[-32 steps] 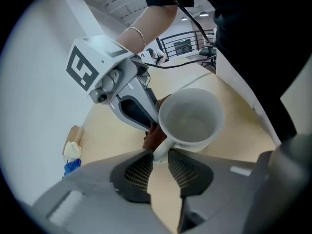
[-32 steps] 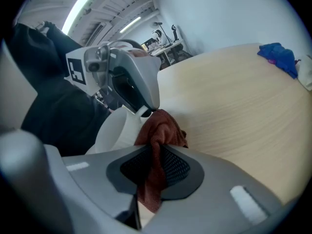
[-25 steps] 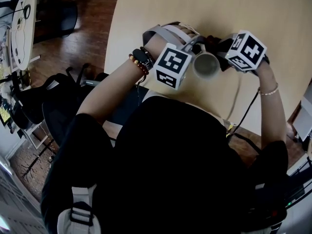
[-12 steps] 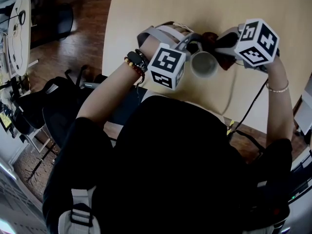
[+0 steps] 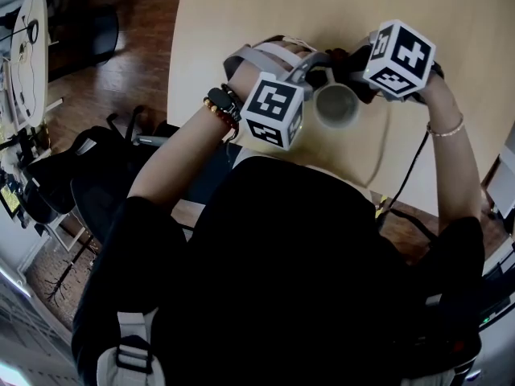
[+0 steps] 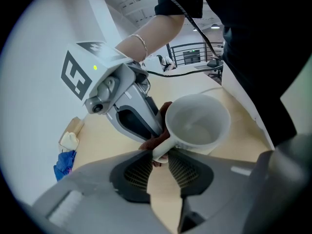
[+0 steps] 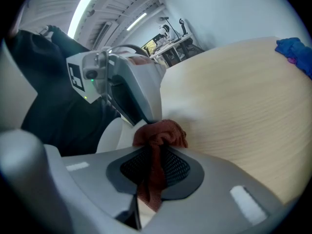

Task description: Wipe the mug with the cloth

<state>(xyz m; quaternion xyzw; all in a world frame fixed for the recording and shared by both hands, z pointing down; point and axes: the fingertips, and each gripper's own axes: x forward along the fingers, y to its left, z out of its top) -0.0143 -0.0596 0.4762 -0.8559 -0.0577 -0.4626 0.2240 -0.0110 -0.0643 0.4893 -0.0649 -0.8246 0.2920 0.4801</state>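
Observation:
A white mug (image 5: pixel 336 106) stands near the front edge of the pale wooden table (image 5: pixel 451 6). My left gripper (image 6: pixel 159 155) is shut on the mug's handle (image 6: pixel 163 149), and the mug's open bowl (image 6: pixel 198 121) lies just beyond the jaws. My right gripper (image 7: pixel 154 141) is shut on a reddish-brown cloth (image 7: pixel 160 133), whose bunched end presses against the mug's outer wall (image 7: pixel 116 130). In the head view the right gripper's marker cube (image 5: pixel 398 59) sits over the mug's far right side. From the left gripper view the cloth (image 6: pixel 164 110) shows between the right gripper's body and the mug.
A blue crumpled thing (image 7: pixel 294 49) and a pale yellow object (image 6: pixel 69 139) lie farther out on the table. A cable (image 5: pixel 388 155) runs across the tabletop to the front edge. Dark chairs (image 5: pixel 76 167) stand on the wooden floor at the left.
The right gripper with the cloth has shifted farther up and to the left along the mug's far side. The left gripper and the mug have stayed put.

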